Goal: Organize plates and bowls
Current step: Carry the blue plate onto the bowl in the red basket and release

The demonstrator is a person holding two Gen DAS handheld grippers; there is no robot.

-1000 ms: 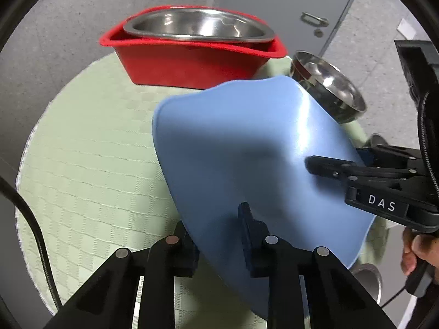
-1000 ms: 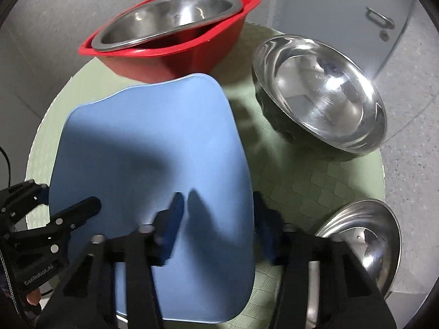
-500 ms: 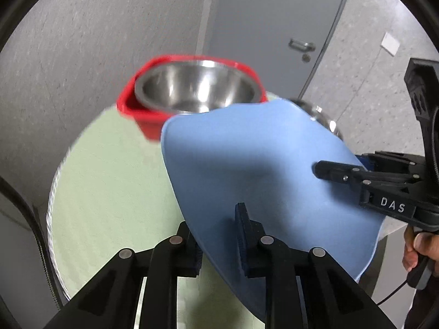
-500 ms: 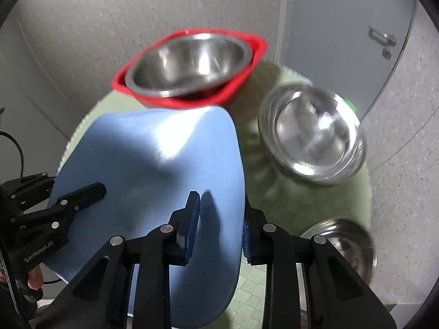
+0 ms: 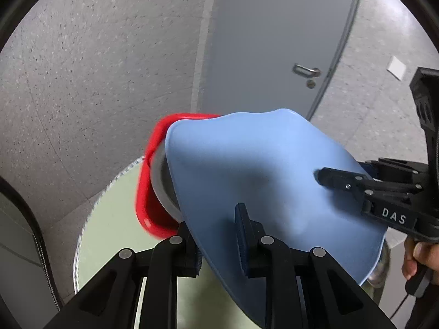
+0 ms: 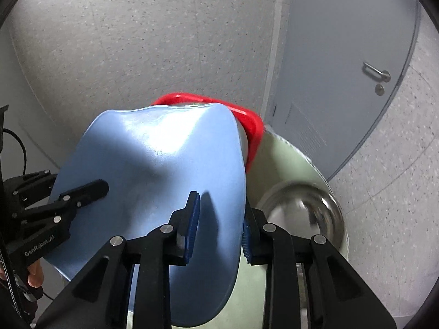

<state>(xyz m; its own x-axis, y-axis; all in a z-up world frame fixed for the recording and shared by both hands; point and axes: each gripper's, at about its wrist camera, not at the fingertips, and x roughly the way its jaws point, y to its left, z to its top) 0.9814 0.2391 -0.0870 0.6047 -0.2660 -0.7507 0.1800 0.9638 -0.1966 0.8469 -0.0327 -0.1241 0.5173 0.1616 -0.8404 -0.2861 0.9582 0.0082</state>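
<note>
A large blue plate is held in the air by both grippers, tilted, above the round green table. My left gripper is shut on its near left rim. My right gripper is shut on its right rim; it also shows in the left wrist view. The plate hides most of the red tub behind it, which holds a steel bowl. The left gripper shows at the left of the right wrist view.
A steel bowl sits on the green tablecloth to the right of the plate. The red tub stands at the table's far side. A grey door and speckled wall lie beyond. Green cloth shows left of the tub.
Both grippers have lifted the blue plate up off the table and raised it toward the red tub, which it now mostly covers. The right gripper closed onto the plate's rim.
</note>
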